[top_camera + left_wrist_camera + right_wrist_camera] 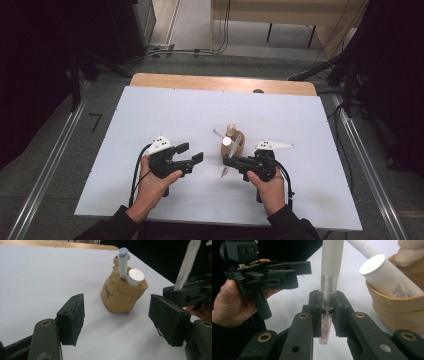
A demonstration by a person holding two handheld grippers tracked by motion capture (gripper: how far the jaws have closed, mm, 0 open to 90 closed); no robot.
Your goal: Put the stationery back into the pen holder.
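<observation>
On the left of the high view, the left tongs (192, 153) hang just above the white table (150, 115), jaws spread wide with nothing between them. In the left gripper view those jaws frame the tan pouch (122, 293), which stands ahead of them and slightly to their right, apart from both pads.

The pouch (234, 142) sits near the middle of the table, between the two hands. It stands upright with its top rolled down, and two things lean out of it: a slim pale blue-capped stick (123, 262) and a thicker white tube (135, 277) with a flat round end.

To the right, the right tongs (231, 161) are clamped tight on a slender pen-like tube (329, 277): white upper body, ribbed silver collar, and a clear tip with a pinkish core poking out past the pads. Its long axis runs crosswise to the jaws, standing steeply with the white end up, as the left gripper view also shows (188, 262). The mouth of the pouch lies just beside this tube, so the right hand is much the nearer one.

The likely next move is tipping the held tube over into the pouch; it turns on getting the tube's end above the rolled rim, past the white tube already inside. The left tongs appear placed to steady the soft pouch.
</observation>
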